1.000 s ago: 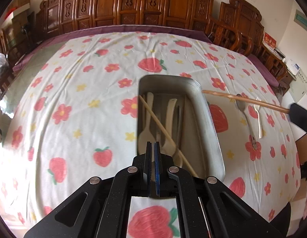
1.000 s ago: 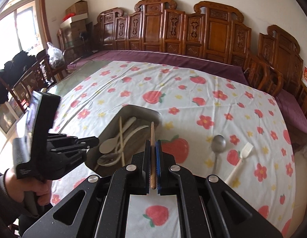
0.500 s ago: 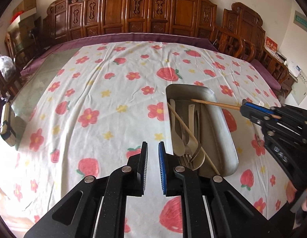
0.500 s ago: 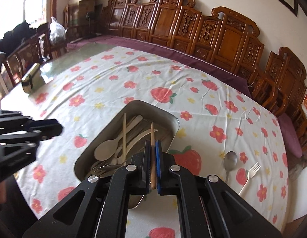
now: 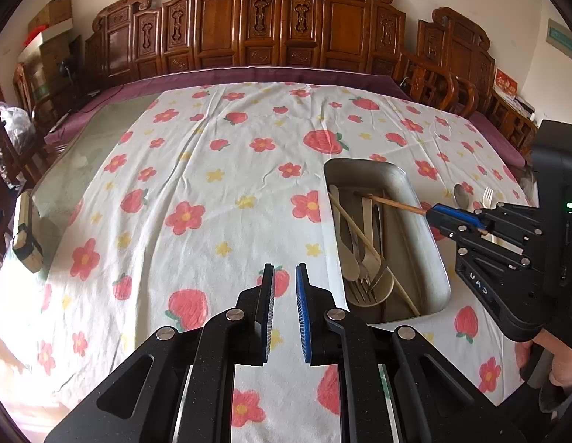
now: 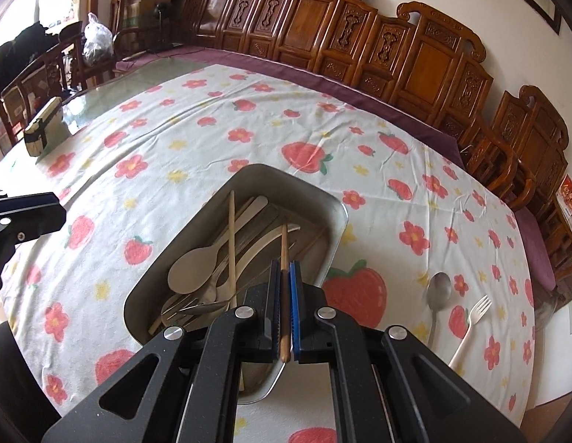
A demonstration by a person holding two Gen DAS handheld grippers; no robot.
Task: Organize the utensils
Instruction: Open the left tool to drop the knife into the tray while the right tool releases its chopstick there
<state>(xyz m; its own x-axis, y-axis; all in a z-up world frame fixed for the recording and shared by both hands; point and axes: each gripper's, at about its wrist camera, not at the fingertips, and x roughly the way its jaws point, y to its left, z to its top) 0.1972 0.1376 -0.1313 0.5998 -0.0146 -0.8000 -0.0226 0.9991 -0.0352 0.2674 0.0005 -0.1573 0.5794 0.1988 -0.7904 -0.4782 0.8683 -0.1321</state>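
Since the earlier frame, our left gripper [image 5: 285, 288] has parted its jaws slightly and withdrawn from over the metal tray [image 5: 431, 254] to a position above the strawberry-print cloth beside it; nothing lies between its pads. Our right gripper [image 6: 285, 277] has descended toward the tray and is clamped on a brown wooden chopstick [image 6: 284, 258], with the shaft running forward between the pads and its tip pointing into the tray.

Working outward from the right gripper: the tray [image 6: 334, 214] already holds a light wooden chopstick [image 6: 231, 243] lying diagonally, a pale spoon [image 6: 192, 267], further pale handles and metal forks near the close end. In the left view the held chopstick [image 5: 393, 203] projects over the tray's far portion, above the other utensils. On the tabletop [image 6: 219, 110], well apart from the tray, a metal spoon [image 6: 438, 291] and a white fork [image 6: 474, 317] remain to be collected.

Hazards, as we judge them:
- Release from height: the chopstick may bounce off the pile and out of the tray, or come to rest across the rim.
- Steep entry: the tip may jam against the stacked handles and shift the contents.
- Tray contact: a gripper nudge could slide the tray on the loose cloth.
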